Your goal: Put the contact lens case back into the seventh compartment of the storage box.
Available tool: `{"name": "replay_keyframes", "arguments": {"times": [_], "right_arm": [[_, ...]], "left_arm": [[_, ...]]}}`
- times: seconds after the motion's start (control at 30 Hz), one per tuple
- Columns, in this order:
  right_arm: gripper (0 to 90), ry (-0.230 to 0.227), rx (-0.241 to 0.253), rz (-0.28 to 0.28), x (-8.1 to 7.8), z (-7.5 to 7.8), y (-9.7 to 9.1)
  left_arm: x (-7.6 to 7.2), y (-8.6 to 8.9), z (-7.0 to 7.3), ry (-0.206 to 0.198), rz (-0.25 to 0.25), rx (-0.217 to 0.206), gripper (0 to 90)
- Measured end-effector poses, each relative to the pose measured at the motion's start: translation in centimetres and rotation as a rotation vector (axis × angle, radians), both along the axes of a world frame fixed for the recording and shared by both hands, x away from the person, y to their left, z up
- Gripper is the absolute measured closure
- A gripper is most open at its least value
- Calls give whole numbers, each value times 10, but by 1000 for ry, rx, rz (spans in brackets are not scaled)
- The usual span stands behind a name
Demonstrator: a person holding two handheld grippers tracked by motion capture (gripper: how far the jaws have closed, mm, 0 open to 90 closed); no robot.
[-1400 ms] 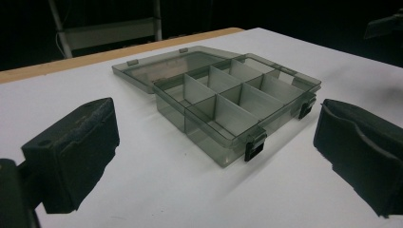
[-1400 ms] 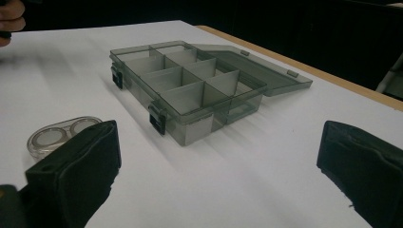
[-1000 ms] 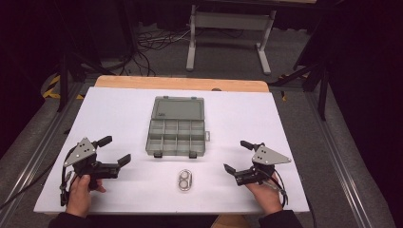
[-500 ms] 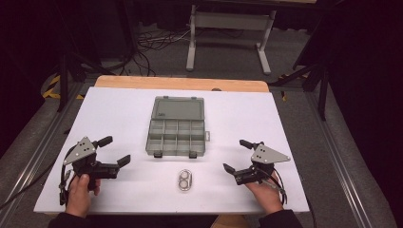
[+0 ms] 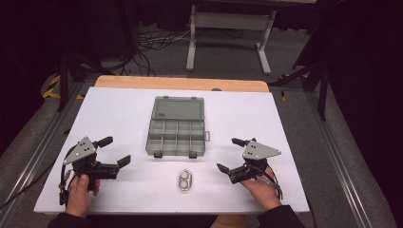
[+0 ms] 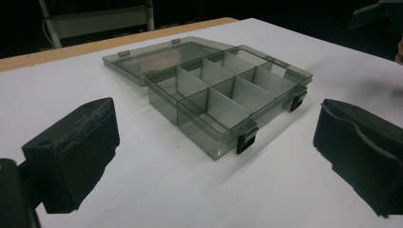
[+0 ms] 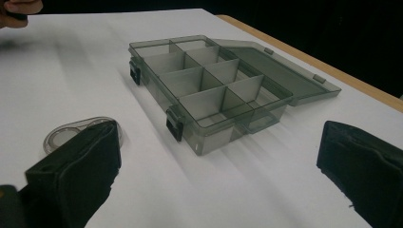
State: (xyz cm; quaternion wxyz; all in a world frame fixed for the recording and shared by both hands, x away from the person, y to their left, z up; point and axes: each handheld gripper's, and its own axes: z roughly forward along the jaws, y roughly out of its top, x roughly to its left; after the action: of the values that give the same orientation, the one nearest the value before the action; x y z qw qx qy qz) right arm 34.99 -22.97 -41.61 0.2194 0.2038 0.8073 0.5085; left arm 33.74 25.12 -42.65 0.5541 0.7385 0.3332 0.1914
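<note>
White sheeting covers the table (image 5: 294, 118) where we hold both tools low. Our left gripper (image 5: 115, 151) and right gripper (image 5: 229, 155) gape wide, holding nothing, either side of the open compartment box (image 5: 177, 137). Nearest our right jaw lies a small clear twin-lobed piece (image 5: 185, 180), perhaps a lens case. Its smooth shell could skid away if we pinch it off-centre. Beyond, dark floor, cables (image 5: 147, 47) and a stand (image 5: 228, 21).

Open grey compartment box (image 7: 214, 92) on white desk (image 7: 85, 76), lid flat behind, twin-lens case (image 7: 71, 133) beside left jaw, jaws wide apart
</note>
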Motion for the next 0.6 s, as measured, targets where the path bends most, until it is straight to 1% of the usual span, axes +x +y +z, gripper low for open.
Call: {"name": "replay_keyframes", "arguments": {"times": [0.17, 0.3, 0.57, 0.6], "right_arm": [[15, -1, -7, 24, 2, 4, 8], [15, 9, -11, 46, 6, 7, 17], [17, 10, -20, 86, 10, 12, 30], [19, 10, -26, 97, 11, 14, 34]], "left_arm": [[0, 0, 0, 0, -3, -1, 22], [-1, 0, 0, 3, -5, 3, 22], [-1, 0, 0, 8, 4, 2, 22], [-1, 0, 0, 8, 4, 3, 22]]}}
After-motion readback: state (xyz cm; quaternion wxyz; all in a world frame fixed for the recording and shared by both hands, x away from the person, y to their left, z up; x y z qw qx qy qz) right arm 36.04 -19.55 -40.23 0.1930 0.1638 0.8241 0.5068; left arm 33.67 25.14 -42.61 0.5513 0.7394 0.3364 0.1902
